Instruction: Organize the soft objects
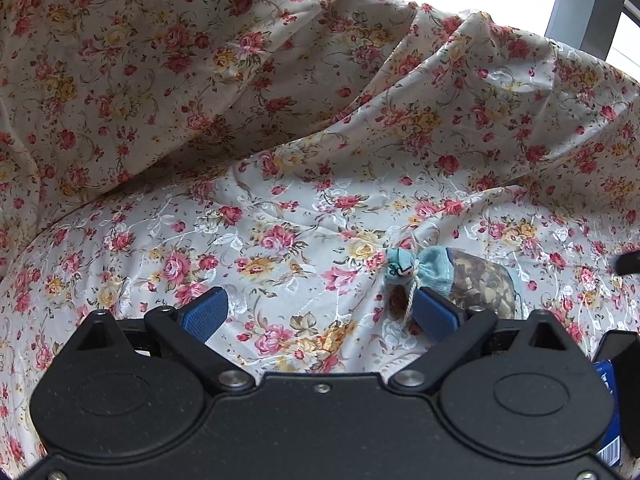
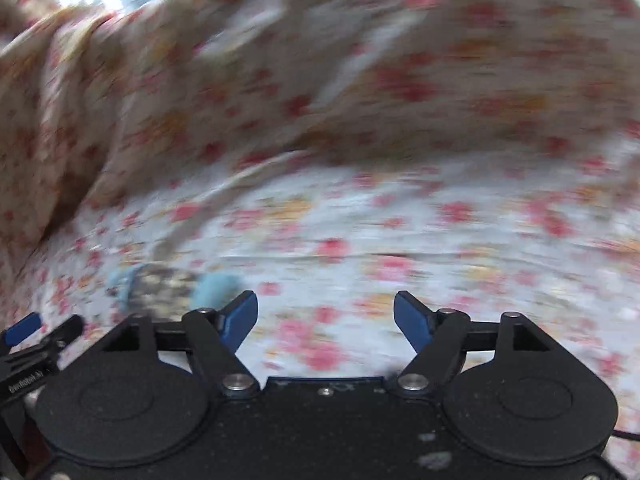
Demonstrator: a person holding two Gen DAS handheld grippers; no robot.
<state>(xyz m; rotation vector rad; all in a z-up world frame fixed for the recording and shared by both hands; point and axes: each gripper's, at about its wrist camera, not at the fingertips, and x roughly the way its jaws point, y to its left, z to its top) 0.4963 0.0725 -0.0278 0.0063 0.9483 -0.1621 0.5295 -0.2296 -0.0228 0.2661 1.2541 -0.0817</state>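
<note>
A small pouch (image 1: pixel 476 280) lies on the floral bedsheet (image 1: pixel 280 248); it has pale blue cloth ends, a brown mottled middle and a string tied round its neck. My left gripper (image 1: pixel 320 294) hovers just above the sheet and stands open, its right fingertip (image 1: pixel 430 308) close beside the pouch's tied end. The right wrist view is smeared by motion. There my right gripper (image 2: pixel 325 298) is open with only sheet between its fingers, and the pouch (image 2: pixel 168 284) sits off to its left, beyond the left fingertip (image 2: pixel 240 316).
A rumpled floral quilt (image 1: pixel 200 60) rises in folds behind the flat sheet, and it fills the upper part of the right wrist view as well (image 2: pixel 360 80). A bright window with a grey frame (image 1: pixel 580 0) is at the top right. The other gripper's blue pad (image 2: pixel 24 328) shows at the left edge.
</note>
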